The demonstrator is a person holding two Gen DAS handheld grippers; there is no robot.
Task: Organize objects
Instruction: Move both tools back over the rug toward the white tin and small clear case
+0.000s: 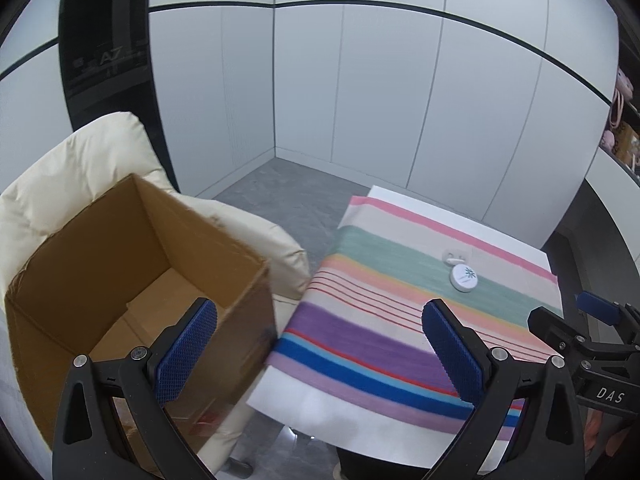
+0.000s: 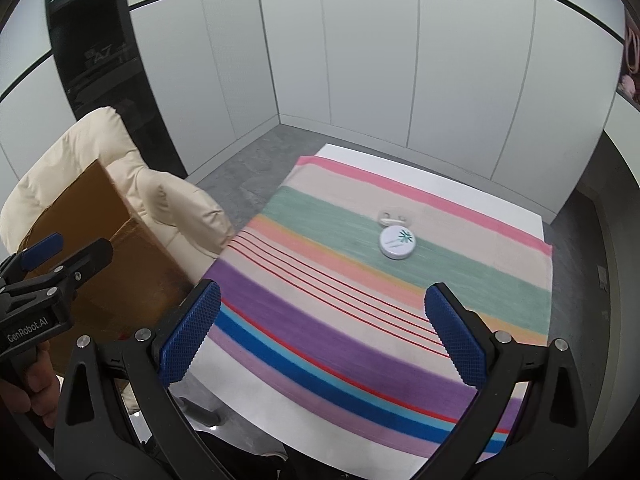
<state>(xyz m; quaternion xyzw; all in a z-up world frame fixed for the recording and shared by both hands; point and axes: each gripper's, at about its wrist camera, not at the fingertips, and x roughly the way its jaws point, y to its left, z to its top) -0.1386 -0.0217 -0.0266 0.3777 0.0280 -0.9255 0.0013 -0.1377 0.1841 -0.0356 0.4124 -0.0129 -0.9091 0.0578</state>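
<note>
A round white tin (image 2: 397, 242) with a green leaf print lies on the green stripe of the striped cloth (image 2: 320, 308); in the left wrist view the tin (image 1: 463, 277) shows too. A small pale clip-like object (image 2: 390, 218) lies just behind it, and that object (image 1: 455, 256) also appears from the left. An open cardboard box (image 1: 132, 280) sits on a cream padded chair (image 1: 80, 168) left of the table. My left gripper (image 1: 320, 354) hangs open between the box and the cloth's near corner, holding nothing. My right gripper (image 2: 322, 334) stays open above the cloth's near stripes, well short of the tin.
The table's white top (image 2: 440, 176) shows around the cloth. White wall panels (image 2: 360, 60) and grey floor (image 2: 248, 164) lie behind. A dark glass column (image 1: 104, 40) stands behind the chair. Shelves with pink items (image 1: 620, 120) are at the far right. A hand (image 2: 24, 388) holds the left gripper's handle.
</note>
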